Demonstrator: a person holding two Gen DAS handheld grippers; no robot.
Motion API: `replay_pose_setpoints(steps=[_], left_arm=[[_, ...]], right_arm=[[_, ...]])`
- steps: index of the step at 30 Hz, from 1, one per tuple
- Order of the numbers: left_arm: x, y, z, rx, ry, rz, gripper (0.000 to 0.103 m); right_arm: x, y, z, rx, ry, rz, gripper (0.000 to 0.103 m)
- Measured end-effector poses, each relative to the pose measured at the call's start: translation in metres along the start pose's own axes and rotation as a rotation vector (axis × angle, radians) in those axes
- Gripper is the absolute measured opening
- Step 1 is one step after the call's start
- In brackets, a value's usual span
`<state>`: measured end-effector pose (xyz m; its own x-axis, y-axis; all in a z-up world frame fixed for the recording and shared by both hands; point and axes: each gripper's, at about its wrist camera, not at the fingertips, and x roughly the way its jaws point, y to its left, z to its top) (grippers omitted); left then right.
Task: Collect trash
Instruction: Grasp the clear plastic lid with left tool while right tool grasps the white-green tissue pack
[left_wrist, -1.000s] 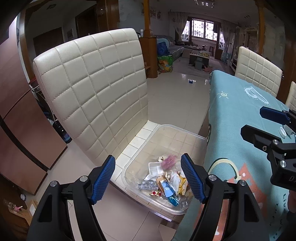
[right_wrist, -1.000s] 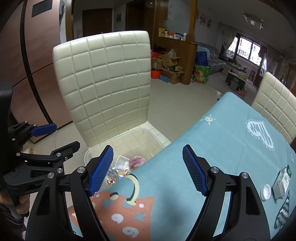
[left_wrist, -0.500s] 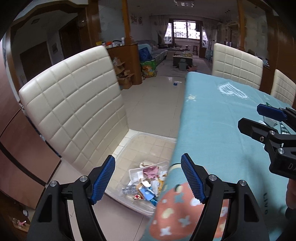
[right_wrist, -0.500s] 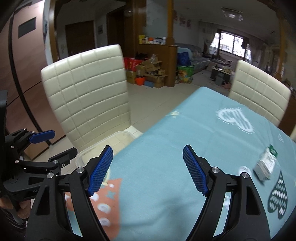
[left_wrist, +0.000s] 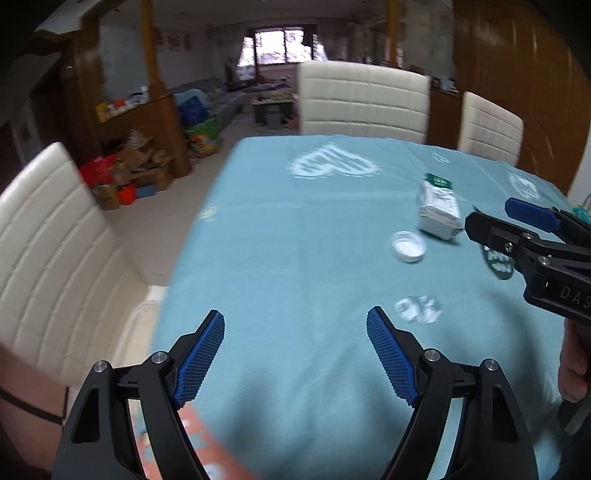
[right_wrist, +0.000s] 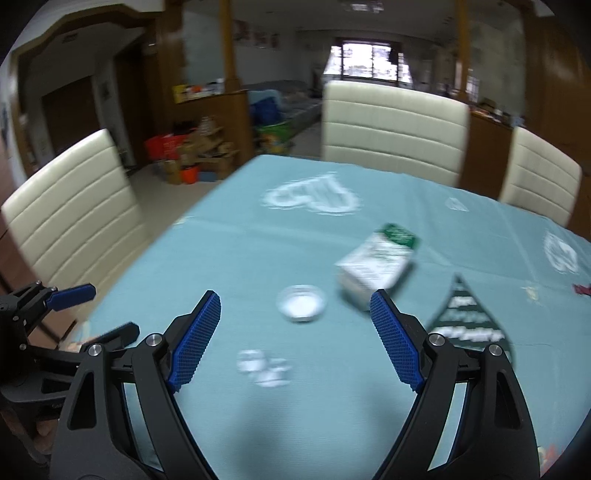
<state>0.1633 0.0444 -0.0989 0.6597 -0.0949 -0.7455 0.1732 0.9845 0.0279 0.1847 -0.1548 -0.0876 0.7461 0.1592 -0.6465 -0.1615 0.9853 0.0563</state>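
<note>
- Trash items are lying on the teal tablecloth (left_wrist: 295, 240): a white carton with a green top (left_wrist: 438, 207) and a white bottle cap (left_wrist: 408, 246).
- Carton is lying on its side, green end pointing away from both cameras; cap is sitting just beside it on the near-left, apart from it as far as the blur lets me tell.
- Both frames are motion-blurred, so print on the carton is not readable.
- Left gripper (left_wrist: 295, 354) is hovering over the near part of the cloth, blue pads (left_wrist: 201, 360) spread wide, nothing between them.
- Right gripper (right_wrist: 293, 338) is hovering with fingers released too, holding nothing; in its own view the cap (right_wrist: 301, 303) is showing in the gap between the two pads and the carton (right_wrist: 375, 266) is sitting just above the right pad (right_wrist: 395, 341).
- In the left wrist view the right gripper (left_wrist: 517, 225) is coming in from the right edge, near the carton, not touching it.
- Small white crumpled-looking patch (left_wrist: 418, 309) is lying on the cloth nearer the grippers; can't tell whether it's an object or printed pattern.
- Cream padded chairs are standing around the table: one at the far end (left_wrist: 364, 101), one on the left side (left_wrist: 48, 254), one at far right (left_wrist: 489, 127).
- Clear bin edge (left_wrist: 138, 317) is barely showing on the left chair's seat, contents hidden.
</note>
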Motion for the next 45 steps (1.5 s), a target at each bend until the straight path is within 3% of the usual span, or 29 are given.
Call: replay_pose_setpoints(steps=[7,14,24,29,36,40,43,45], left_arm=[[0.051,-0.059,0.029,0.082,0.037,-0.069,0.078],[0.098,-0.089,0.049,0.139,0.091,-0.074,0.078],[0.126,-0.093,0.057,0.176,0.085,-0.023,0.078],[0.133,-0.078,0.066,0.159,0.074,0.014,0.078],[0.139,-0.067,0.071,0.122,0.077,0.01,0.078],[0.137,-0.067,0.069,0.123,0.07,0.006,0.077],[0.135,-0.064,0.068,0.101,0.085,-0.039,0.064],[0.132,-0.064,0.067,0.099,0.096,-0.062,0.046]], right_arm=[[0.028,-0.051,0.013,0.071,0.024,-0.018,0.083],[0.065,-0.057,0.023,0.122,0.071,0.037,0.083],[0.106,-0.057,0.019,0.14,0.142,0.045,0.083],[0.12,-0.054,0.024,0.141,0.148,0.023,0.083],[0.134,-0.053,0.025,0.144,0.181,-0.008,0.084],[0.136,-0.056,0.02,0.138,0.201,-0.035,0.069],[0.131,-0.058,0.017,0.12,0.2,-0.061,0.062],[0.127,-0.059,0.013,0.122,0.209,-0.066,0.054]])
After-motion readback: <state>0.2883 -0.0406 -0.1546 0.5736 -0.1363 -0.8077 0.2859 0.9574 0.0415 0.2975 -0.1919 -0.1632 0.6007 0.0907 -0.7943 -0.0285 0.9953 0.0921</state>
